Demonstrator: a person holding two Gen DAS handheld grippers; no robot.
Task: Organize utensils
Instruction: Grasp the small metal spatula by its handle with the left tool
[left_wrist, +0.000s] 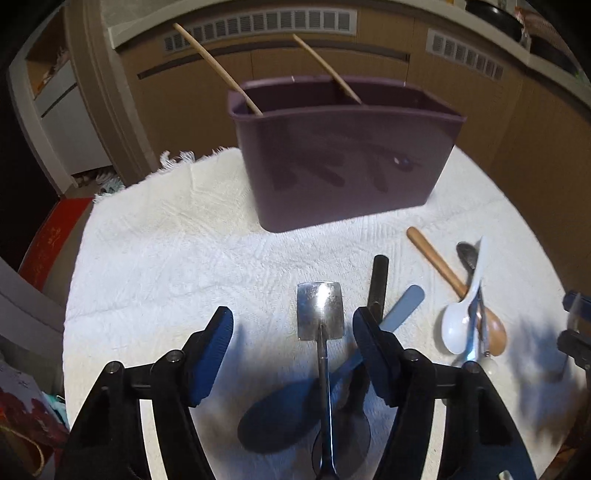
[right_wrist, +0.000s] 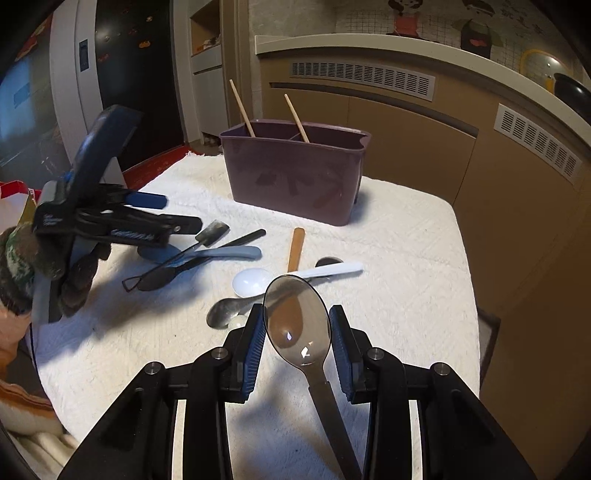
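Smoky plastic spoon (right_wrist: 297, 325) clamped between right tongs (right_wrist: 297, 345)

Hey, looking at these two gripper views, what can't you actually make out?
- Holder contents, both views: its dark front wall hides what lies below the two wooden sticks.
- Clear spoon, right view: handle end cut off by the bottom edge; the grip point is hidden.
- Metal spatula, left view: handle end runs off the bottom edge.
- Left hand-held gripper, right view: motion blur hides its jaws.
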